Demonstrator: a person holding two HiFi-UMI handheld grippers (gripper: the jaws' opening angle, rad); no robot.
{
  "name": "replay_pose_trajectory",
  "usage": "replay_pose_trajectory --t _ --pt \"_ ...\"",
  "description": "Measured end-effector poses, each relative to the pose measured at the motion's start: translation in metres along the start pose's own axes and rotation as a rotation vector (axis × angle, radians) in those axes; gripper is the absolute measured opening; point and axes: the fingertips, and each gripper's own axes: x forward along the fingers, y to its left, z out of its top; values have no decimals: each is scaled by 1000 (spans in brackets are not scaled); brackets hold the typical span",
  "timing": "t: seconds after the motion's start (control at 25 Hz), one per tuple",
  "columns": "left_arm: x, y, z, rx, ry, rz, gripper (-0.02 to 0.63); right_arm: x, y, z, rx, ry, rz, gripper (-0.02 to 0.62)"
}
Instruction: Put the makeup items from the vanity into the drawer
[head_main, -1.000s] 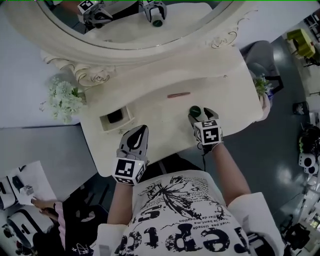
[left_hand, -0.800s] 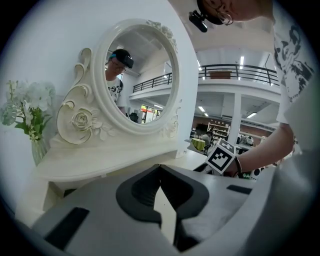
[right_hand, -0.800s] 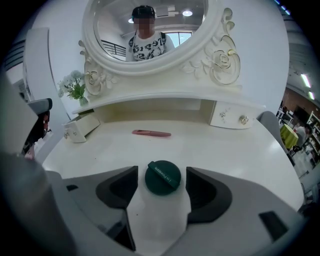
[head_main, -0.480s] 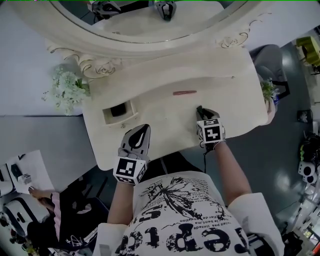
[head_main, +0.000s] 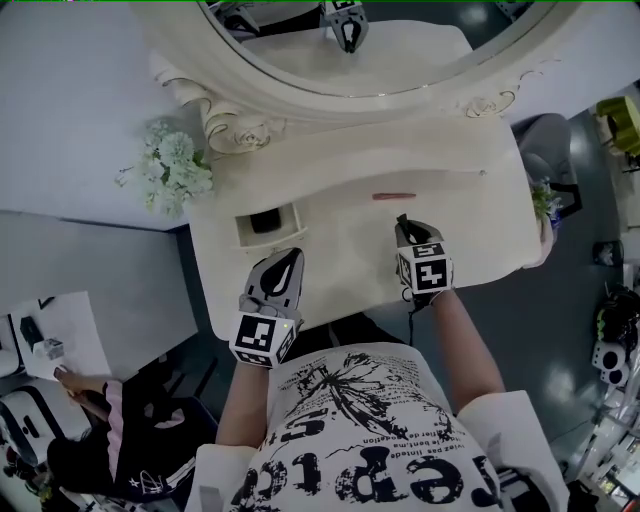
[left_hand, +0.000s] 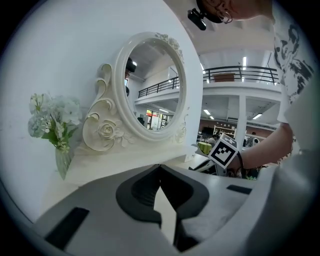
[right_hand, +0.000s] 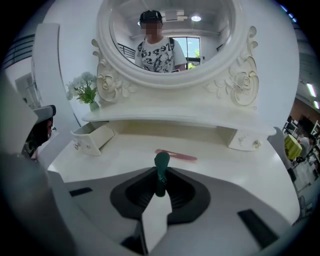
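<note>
- Drawer (head_main: 266, 222) at the left of the vanity (head_main: 480, 235) is pulled open, probably as the drop target.
- My left gripper (left_hand: 160, 170): jaws pressed together, empty, parked at the front edge and out of the way.
- Pink stick (head_main: 393, 196) lies on the top, likely next.
- My right gripper (head_main: 405, 228): jaws closing, pads pinching the dark green tube (right_hand: 161, 165) for the carry.

Soft even light on the pale vanity (head_main: 340, 232), faint shadows; gripper views bulge fisheye-wise with dark corners
</note>
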Motion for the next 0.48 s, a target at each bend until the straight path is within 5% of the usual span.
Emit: replay_pose_trajectory --t 0.48 --pt "-72 85 26 -19 -88 141 19 11 146 90 -146 -134 191 63"
